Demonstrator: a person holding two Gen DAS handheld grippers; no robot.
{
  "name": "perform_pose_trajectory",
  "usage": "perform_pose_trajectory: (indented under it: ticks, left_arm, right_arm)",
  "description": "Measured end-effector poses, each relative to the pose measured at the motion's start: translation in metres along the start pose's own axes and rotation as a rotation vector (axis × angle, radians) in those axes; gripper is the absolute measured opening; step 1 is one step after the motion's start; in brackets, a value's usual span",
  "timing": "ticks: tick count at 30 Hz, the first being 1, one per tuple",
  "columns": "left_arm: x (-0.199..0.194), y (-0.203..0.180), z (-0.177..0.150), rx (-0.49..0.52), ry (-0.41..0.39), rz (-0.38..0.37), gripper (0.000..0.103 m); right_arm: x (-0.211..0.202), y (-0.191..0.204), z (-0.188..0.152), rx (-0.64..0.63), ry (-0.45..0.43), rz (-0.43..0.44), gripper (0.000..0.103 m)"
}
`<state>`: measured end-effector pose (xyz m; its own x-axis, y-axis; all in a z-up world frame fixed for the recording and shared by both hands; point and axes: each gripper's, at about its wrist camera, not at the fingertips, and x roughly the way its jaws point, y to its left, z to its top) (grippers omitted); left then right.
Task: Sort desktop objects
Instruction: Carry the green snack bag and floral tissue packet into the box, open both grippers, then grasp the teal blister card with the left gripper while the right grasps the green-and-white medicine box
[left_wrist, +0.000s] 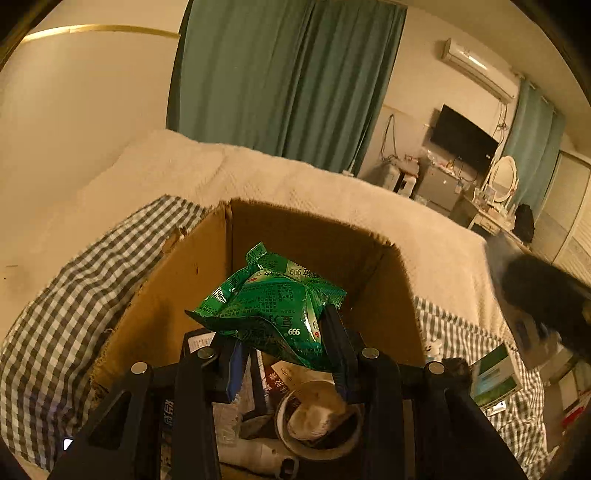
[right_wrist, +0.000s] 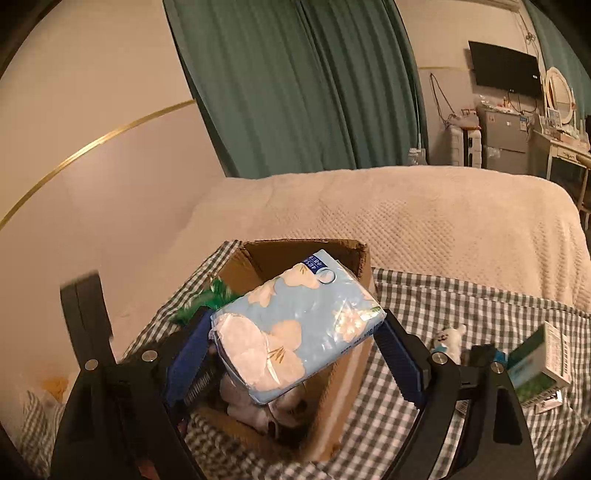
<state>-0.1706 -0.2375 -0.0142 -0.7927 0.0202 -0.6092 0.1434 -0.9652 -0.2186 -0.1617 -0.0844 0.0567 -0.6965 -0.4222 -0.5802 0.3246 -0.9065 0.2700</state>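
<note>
The left gripper (left_wrist: 284, 354) clamps a green packet (left_wrist: 271, 308) between its 2 fingers and holds it above the open cardboard box (left_wrist: 155, 306), so that a release would drop it among the items already inside. The right gripper (right_wrist: 295, 350) grips a blue tissue pack (right_wrist: 295, 325) across its width, fingers spread wide, also over the box. The box rests on a checked cloth (right_wrist: 443, 306) on the bed. A green-and-white carton (right_wrist: 539, 365) and a small white toy (right_wrist: 448, 339) lie unsorted on the cloth.
</note>
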Motion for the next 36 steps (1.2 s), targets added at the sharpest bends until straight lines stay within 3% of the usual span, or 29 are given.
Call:
perform_pose_trajectory:
  ticks: [3, 5, 7, 8, 9, 18, 24, 29, 36]
  left_arm:
    - [0.007, -0.001, -0.005, 0.01, 0.015, 0.023, 0.039]
    - [0.009, -0.002, -0.009, 0.019, 0.021, 0.026, 0.046]
    - [0.009, -0.003, -0.011, 0.022, 0.02, 0.05, 0.067]
    - [0.006, -0.004, -0.011, 0.018, 0.011, 0.064, 0.085]
    - [0.001, -0.004, -0.012, 0.011, -0.011, 0.072, 0.092]
    - [-0.038, -0.043, -0.017, 0.058, -0.059, -0.014, 0.092]
    - [-0.051, -0.122, -0.042, 0.158, -0.035, -0.17, 0.093]
    - [-0.034, -0.179, -0.079, 0.214, 0.033, -0.234, 0.093]
    - [0.014, -0.209, -0.13, 0.276, 0.122, -0.236, 0.093]
  right_arm:
    - [0.02, 0.004, 0.004, -0.003, 0.027, -0.002, 0.087]
    - [0.032, 0.005, 0.006, -0.002, 0.041, -0.001, 0.088]
    - [0.039, 0.007, 0.007, -0.003, 0.049, -0.003, 0.096]
    - [0.042, 0.005, 0.007, -0.002, 0.045, -0.013, 0.102]
    - [0.039, 0.005, 0.005, -0.002, 0.031, -0.03, 0.102]
    - [-0.046, -0.036, -0.016, 0.082, -0.099, -0.076, 0.103]
    - [-0.115, -0.093, -0.052, 0.069, -0.144, -0.245, 0.103]
    - [-0.148, -0.147, -0.081, 0.081, -0.154, -0.365, 0.103]
    - [-0.145, -0.216, -0.104, 0.083, -0.154, -0.458, 0.103]
